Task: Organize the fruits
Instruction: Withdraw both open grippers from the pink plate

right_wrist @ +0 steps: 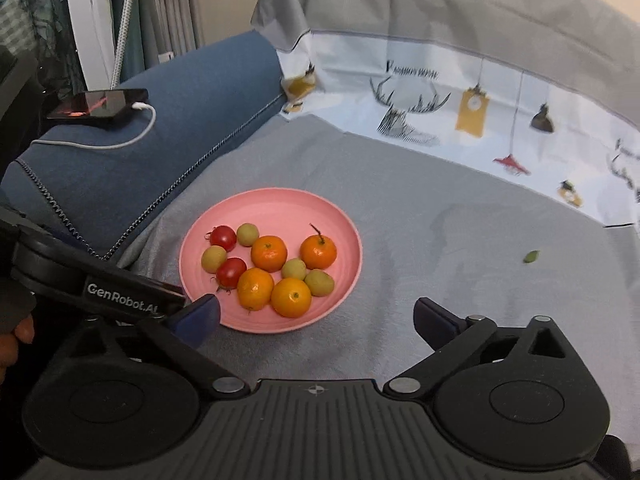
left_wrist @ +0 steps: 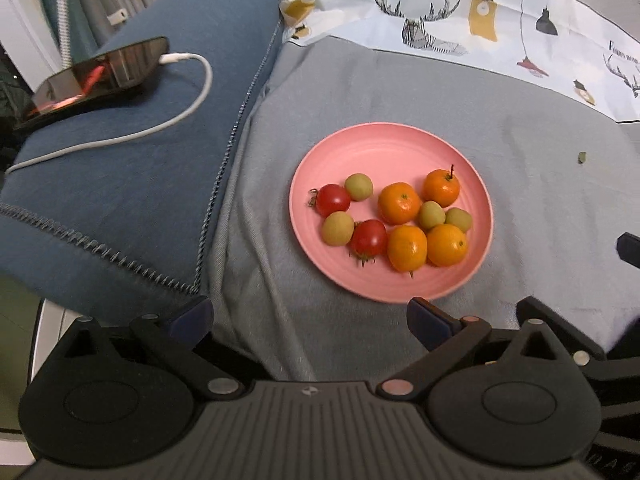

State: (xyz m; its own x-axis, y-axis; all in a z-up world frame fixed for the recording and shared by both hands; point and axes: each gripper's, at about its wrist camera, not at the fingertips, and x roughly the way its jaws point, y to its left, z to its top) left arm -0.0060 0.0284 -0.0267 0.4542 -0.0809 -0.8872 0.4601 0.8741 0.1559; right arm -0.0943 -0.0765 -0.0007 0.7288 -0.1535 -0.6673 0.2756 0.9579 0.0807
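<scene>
A pink plate [left_wrist: 384, 140] [right_wrist: 280, 206] lies on a grey cloth and holds several oranges [left_wrist: 399, 203] [right_wrist: 269, 253], two red tomatoes [left_wrist: 334, 199] [right_wrist: 223, 238] and several small green fruits [left_wrist: 359, 186] [right_wrist: 247, 234]. My left gripper [left_wrist: 310, 318] hangs open above the cloth, just short of the plate's near rim, with nothing between its fingers. My right gripper [right_wrist: 316, 318] is open too and holds nothing; its left fingertip [right_wrist: 200, 318] overlaps the plate's near-left rim in the right wrist view. The left gripper's body [right_wrist: 120, 292] shows at the left of that view.
A blue cushion [left_wrist: 132, 152] [right_wrist: 172, 120] lies left of the plate, with a phone [left_wrist: 96, 76] [right_wrist: 100, 106] and its white cable [left_wrist: 180, 112] on top. A printed white cloth [left_wrist: 480, 12] [right_wrist: 460, 112] runs along the back. A small green scrap [left_wrist: 582, 157] [right_wrist: 531, 256] lies on the grey cloth at the right.
</scene>
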